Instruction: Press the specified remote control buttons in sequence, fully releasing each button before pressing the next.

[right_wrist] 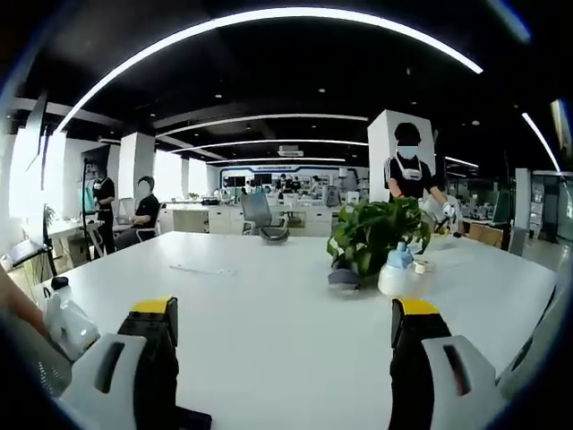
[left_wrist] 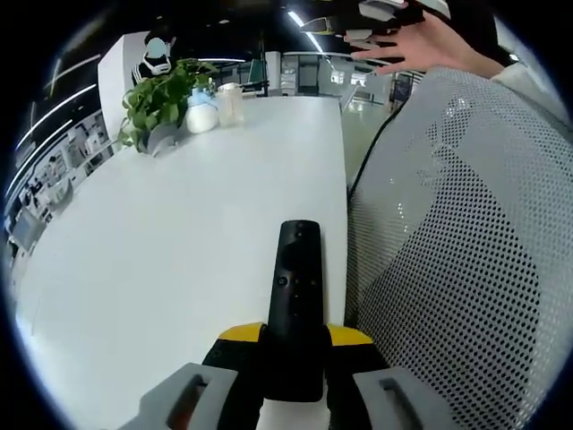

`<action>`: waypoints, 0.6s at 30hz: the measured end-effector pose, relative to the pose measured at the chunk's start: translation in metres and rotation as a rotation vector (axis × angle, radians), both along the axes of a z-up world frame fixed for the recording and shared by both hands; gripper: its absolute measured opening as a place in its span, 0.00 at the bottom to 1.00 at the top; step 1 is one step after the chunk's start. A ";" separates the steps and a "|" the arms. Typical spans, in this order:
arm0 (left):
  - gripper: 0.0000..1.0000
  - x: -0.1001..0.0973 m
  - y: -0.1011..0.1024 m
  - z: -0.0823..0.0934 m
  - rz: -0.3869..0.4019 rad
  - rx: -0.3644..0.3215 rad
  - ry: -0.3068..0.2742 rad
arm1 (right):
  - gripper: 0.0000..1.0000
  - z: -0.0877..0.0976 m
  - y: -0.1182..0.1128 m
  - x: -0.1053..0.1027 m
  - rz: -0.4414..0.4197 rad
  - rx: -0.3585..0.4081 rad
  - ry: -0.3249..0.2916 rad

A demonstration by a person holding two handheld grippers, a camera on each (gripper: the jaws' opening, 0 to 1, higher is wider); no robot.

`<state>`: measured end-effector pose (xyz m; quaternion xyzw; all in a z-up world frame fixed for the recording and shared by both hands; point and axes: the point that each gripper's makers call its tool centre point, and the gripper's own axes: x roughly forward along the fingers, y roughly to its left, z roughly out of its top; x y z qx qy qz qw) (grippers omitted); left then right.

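A black remote control (left_wrist: 296,296) stands lengthwise between the jaws of my left gripper (left_wrist: 295,354), which is shut on its lower end; its buttons face up and its far end points out over the white table (left_wrist: 179,233). My right gripper (right_wrist: 285,336) is open, its yellow-tipped jaws wide apart above the white table (right_wrist: 269,313) with nothing between them. A person's hand (left_wrist: 421,45) shows at the top right of the left gripper view.
A mesh chair back (left_wrist: 457,242) rises just right of the remote. A potted plant (left_wrist: 161,98) (right_wrist: 372,237) and white bottles (left_wrist: 201,112) stand at the table's far part. A white object (right_wrist: 67,327) lies at the left. People stand and sit behind.
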<state>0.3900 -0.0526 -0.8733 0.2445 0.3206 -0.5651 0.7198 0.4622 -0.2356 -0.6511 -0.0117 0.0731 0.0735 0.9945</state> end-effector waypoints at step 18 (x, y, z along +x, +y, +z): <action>0.24 0.016 0.002 0.000 -0.100 0.059 0.002 | 0.90 -0.018 -0.005 -0.002 -0.013 0.024 0.099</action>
